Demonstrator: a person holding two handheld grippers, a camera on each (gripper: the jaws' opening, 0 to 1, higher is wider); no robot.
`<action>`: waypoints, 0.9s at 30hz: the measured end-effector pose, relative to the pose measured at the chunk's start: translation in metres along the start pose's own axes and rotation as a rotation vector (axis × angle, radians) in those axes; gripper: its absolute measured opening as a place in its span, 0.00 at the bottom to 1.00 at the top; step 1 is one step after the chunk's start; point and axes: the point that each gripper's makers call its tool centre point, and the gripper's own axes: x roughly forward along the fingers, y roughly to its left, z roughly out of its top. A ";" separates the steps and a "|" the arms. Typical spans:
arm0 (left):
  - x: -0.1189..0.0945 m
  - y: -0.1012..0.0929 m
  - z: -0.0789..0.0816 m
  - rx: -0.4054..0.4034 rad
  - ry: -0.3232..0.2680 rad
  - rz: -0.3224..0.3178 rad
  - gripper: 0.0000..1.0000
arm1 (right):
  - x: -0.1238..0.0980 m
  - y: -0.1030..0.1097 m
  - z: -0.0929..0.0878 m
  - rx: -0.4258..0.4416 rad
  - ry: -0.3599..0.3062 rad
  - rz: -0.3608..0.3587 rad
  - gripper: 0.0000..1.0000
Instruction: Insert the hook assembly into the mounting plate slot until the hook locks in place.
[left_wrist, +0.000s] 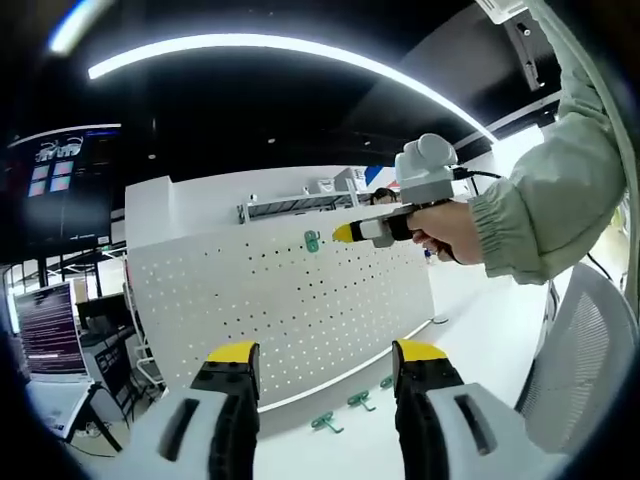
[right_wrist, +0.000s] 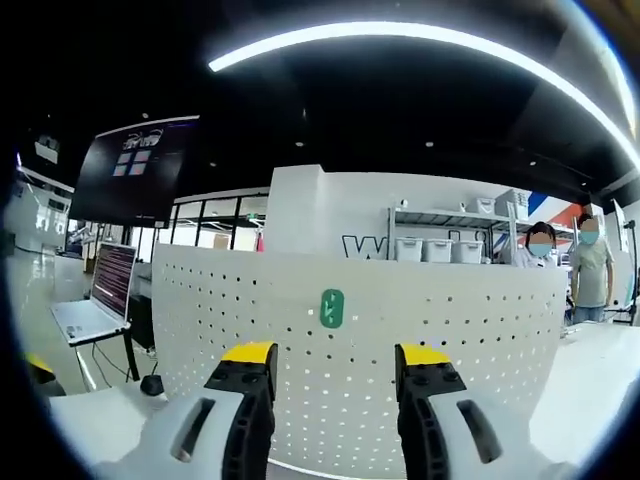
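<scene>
Small green plastic hook (right_wrist: 332, 308) seen hung upright on white holed mounting board (right_wrist: 480, 340), straight ahead of right gripper (right_wrist: 335, 365), nearer. Both jaws spread, nothing held. Left gripper (left_wrist: 325, 362) released too, lower, near spare green hooks (left_wrist: 350, 405) on desk (left_wrist: 480, 330).

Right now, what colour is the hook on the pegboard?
Green hook, clearest in the right gripper view.

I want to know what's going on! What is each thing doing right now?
Left hand-held gripper: open, empty.
Right hand-held gripper: open, empty, pointing at the board.
Green hook: mounted on the pegboard.
Pegboard: standing upright.
Spare green hooks: lying on the table by the board.
Laptop: open, screen lit.
</scene>
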 end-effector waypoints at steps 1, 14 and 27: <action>0.000 0.000 0.000 -0.001 0.002 -0.001 0.55 | -0.003 -0.001 -0.002 -0.014 0.009 0.006 0.47; 0.020 0.004 0.017 -0.057 0.012 0.005 0.56 | -0.044 -0.007 -0.002 -0.010 0.031 0.099 0.50; 0.056 0.004 0.034 -0.027 0.015 -0.093 0.57 | -0.072 -0.014 -0.005 0.013 0.050 0.145 0.50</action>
